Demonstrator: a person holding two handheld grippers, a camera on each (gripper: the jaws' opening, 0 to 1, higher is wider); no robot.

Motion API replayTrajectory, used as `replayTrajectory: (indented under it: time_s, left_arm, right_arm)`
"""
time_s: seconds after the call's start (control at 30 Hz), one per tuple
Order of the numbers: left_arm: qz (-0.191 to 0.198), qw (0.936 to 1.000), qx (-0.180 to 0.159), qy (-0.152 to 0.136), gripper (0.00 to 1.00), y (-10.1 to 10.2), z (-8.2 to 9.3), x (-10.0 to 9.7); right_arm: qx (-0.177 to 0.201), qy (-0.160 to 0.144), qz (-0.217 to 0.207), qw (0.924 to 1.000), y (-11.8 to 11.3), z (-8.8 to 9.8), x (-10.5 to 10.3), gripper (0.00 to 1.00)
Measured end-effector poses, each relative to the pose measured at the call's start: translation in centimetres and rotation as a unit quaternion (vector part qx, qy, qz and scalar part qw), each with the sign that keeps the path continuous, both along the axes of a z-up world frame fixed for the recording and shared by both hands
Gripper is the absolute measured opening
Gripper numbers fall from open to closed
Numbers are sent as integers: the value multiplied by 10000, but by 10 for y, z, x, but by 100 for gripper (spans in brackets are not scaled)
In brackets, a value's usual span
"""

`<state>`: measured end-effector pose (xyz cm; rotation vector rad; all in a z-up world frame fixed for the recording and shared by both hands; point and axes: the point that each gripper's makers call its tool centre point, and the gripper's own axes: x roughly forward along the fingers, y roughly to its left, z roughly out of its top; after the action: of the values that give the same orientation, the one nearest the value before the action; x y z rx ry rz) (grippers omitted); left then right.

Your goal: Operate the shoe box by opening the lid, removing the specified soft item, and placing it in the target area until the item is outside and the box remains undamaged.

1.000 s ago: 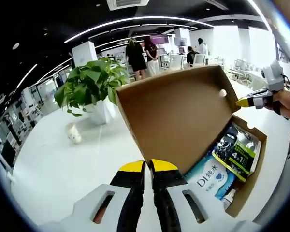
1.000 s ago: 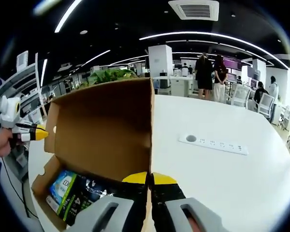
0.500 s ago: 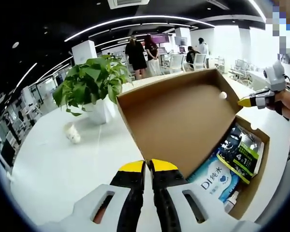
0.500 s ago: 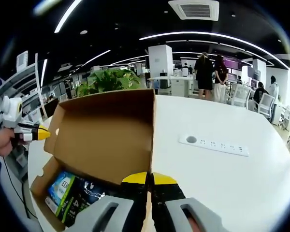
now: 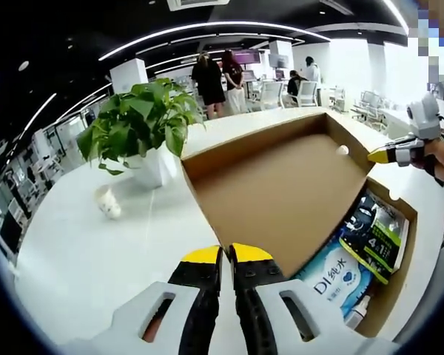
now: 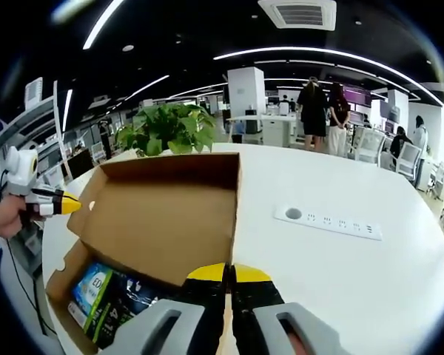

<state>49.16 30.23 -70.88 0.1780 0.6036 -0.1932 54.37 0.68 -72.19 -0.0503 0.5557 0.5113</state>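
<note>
The brown cardboard shoe box stands open on the white table (image 5: pixel 96 251). Its lid (image 5: pixel 281 192) (image 6: pixel 163 222) leans back, hinged to the base (image 5: pixel 408 244) (image 6: pixel 59 277). Inside lie a blue soft packet (image 5: pixel 333 274) (image 6: pixel 89 285) and a black-and-green packet (image 5: pixel 374 233) (image 6: pixel 129 299). My left gripper (image 5: pixel 226 255) is shut on one front corner of the lid; in the right gripper view it (image 6: pixel 65 205) comes in from the left. At the opposite lid corner my right gripper (image 6: pixel 228 272) is shut on the edge, and it (image 5: pixel 381 155) enters the left gripper view from the right, held by a hand.
A potted green plant (image 5: pixel 137 126) (image 6: pixel 170 129) stands behind the box. A small white cup (image 5: pixel 107 201) sits near it. A white power strip (image 6: pixel 327 220) lies on the table right of the box. People (image 5: pixel 207 81) stand far back in the office.
The lid has swung further back and down from near upright, with both grippers still on its corners. The plant now shows above the lid in the right gripper view.
</note>
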Motion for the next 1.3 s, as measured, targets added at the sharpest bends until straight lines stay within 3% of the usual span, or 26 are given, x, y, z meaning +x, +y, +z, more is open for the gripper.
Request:
replayTrajectory:
  time_s: [1.3]
  left_arm:
    - [-94, 9992, -77, 393, 0, 6, -32, 19]
  right_arm:
    - [-28, 240, -115, 9996, 3, -15, 7, 0]
